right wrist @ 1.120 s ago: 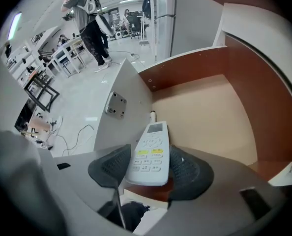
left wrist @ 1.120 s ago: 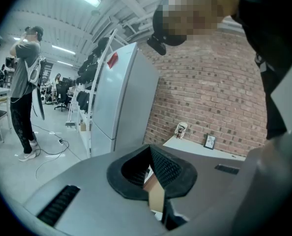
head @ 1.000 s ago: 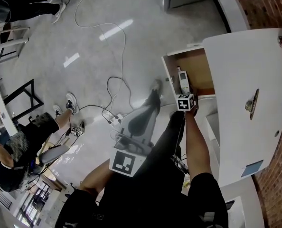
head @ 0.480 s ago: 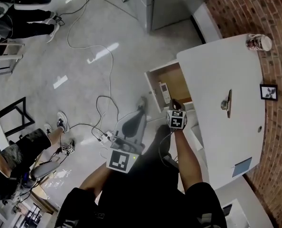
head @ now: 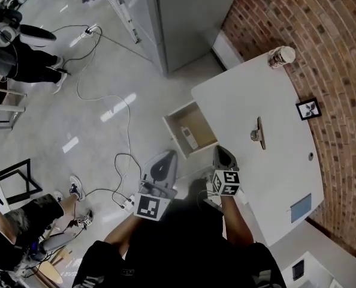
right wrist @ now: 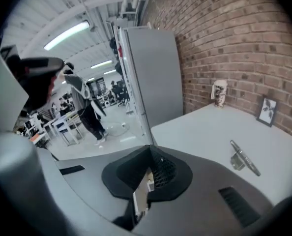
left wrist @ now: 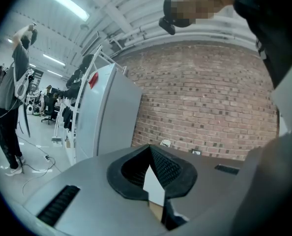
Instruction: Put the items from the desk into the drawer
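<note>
likely a workshop; brick wall (head: 334,71), concrete floor (head: 106,65), trailing cables (head: 128,138)

Overall light: I get a bright, even indoor scene in all three views.
Source: long white fluorescent ceiling tubes (left wrist: 65,3) overhead burn out to pure white in both gripper views.
Glare: the glossy grey concrete floor (head: 46,113) throws back pale streaks in my head view.
Shadows: soft and faint on the flat white desk top (head: 274,161).
Distortion: strong fisheye bending, with black corners in the gripper views.
Focus: the red brick wall (right wrist: 224,33) reads sharp; the nearest foreground looks soft.
</note>
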Tool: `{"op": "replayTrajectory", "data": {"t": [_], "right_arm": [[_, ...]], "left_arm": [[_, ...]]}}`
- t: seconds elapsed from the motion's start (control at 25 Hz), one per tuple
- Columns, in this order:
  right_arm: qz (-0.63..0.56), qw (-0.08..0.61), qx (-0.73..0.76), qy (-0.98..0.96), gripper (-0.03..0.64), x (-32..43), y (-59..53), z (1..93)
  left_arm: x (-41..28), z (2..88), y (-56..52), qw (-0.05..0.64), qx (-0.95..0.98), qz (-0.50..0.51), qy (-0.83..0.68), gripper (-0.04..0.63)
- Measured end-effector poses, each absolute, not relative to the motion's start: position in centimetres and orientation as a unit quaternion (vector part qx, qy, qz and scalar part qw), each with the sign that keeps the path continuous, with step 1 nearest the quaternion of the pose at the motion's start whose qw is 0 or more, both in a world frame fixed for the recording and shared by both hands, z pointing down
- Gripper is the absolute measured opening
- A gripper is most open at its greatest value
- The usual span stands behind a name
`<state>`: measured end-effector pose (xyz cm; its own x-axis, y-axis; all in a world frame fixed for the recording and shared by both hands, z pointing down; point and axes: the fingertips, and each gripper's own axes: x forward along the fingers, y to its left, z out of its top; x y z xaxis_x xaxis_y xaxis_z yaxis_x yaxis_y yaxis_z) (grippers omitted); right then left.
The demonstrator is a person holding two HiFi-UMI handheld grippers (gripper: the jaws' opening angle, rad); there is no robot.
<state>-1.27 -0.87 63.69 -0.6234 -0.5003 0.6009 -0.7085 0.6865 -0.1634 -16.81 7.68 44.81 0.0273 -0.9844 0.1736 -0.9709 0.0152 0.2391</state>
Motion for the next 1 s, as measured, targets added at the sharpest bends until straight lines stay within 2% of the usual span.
{"op": "replayTrajectory", "data": {"t": [0.48,0.8,1.0], "right_arm": [[0.158,0.111,0.451,-0.871,0.000,10.9,-1.8,44.7],[0.138,0.101,0.534,-0.828,0.000,20.8,-2.0,40.9],[0.145,0.074,0.573,-0.803,0.000,22.5,-2.4,40.6]], "left_arm": [[-11.0,41.3,4.6,0.114,0.738,-0.035,-0.665,0.000],[-7.1,40.1,3.0,0.101,0.771,-0.044,-0.627,0.000],[-6.7,39.5,2.1,0.097,0.791,-0.046,-0.603,0.000]]}}
